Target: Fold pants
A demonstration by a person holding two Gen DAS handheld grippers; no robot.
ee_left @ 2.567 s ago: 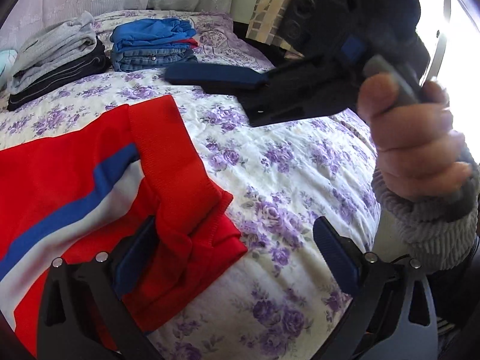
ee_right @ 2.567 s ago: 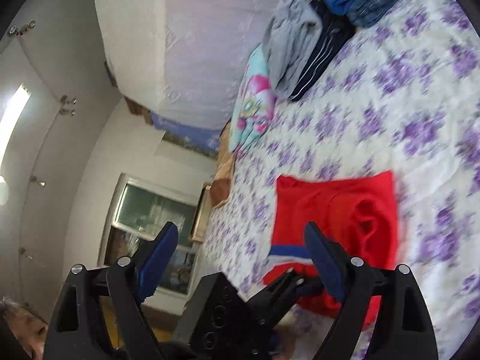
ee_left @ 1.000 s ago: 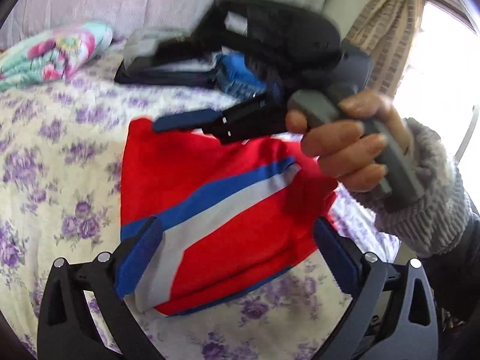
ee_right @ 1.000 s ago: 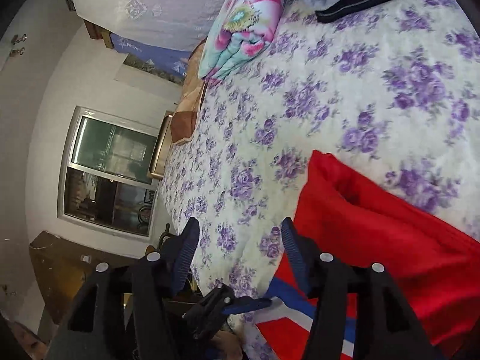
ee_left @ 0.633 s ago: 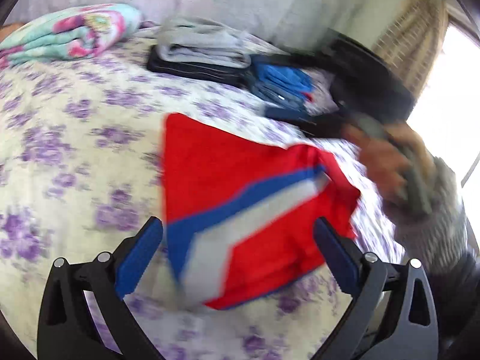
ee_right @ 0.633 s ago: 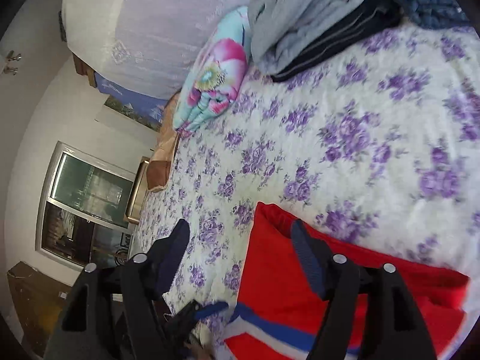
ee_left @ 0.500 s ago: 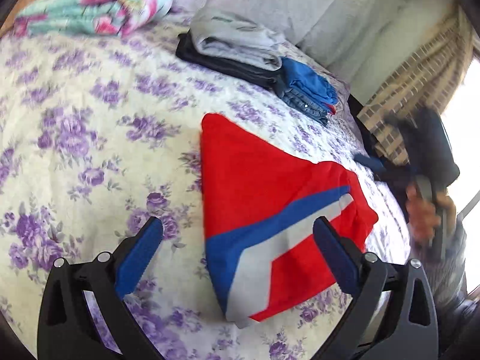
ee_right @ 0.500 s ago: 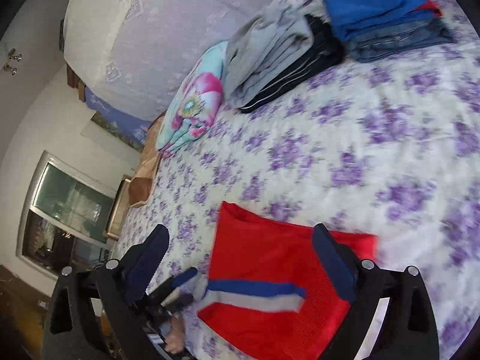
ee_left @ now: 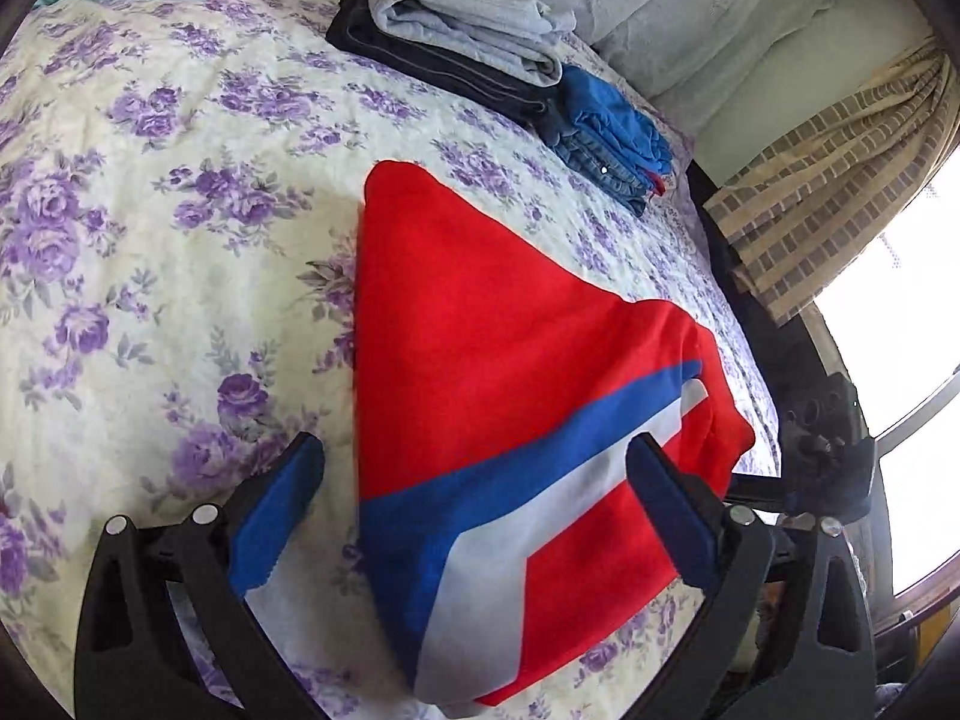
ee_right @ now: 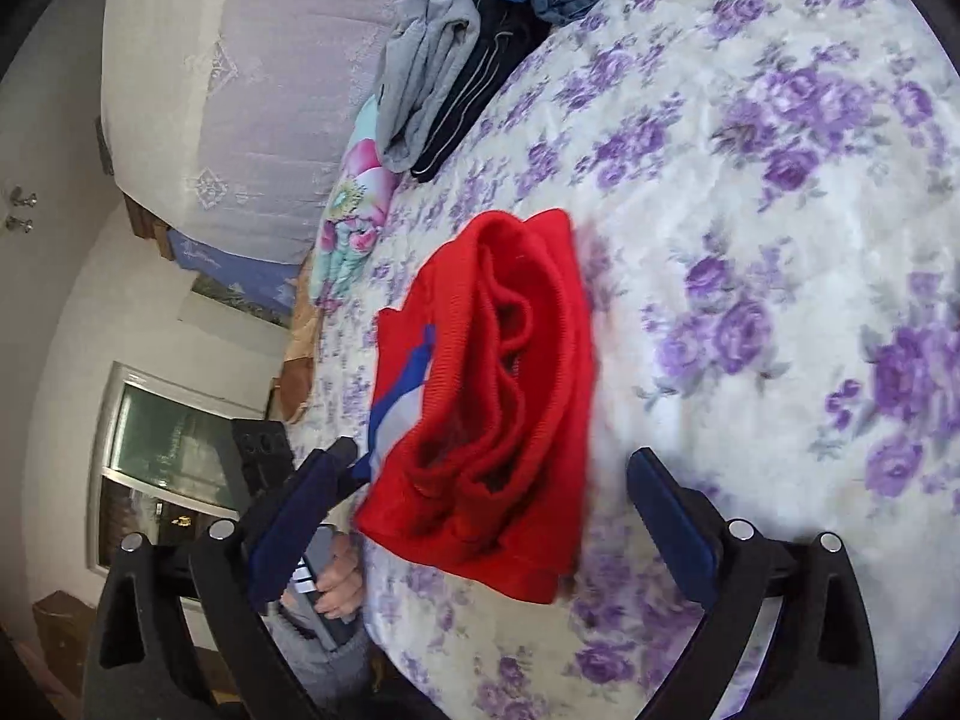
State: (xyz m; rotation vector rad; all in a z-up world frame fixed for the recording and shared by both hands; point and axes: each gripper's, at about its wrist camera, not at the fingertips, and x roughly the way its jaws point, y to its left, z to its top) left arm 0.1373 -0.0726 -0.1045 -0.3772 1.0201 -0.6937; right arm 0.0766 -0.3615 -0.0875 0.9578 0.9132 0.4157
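Where the right gripper (ee_right: 480, 516) hovered narrow over the red pants (ee_left: 504, 360) a second ago, its jaws have just been opening and now stand wide, empty, at the folded waistband edge. Left gripper (ee_left: 474, 504) gapes wide, holding nothing. Bedspread (ee_left: 150, 210) lies bare left of them.

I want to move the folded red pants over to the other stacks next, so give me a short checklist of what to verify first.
1. Red pants lie folded on the bedspread: ok.
2. Left claw open, holding nothing: ok.
3. Right claw open, holding nothing: ok.
4. Waistband end flat: not ok, bunched.
5. Grey and black stack and blue stack tidy: ok.
6. Free space beside the stacks: cannot tell.
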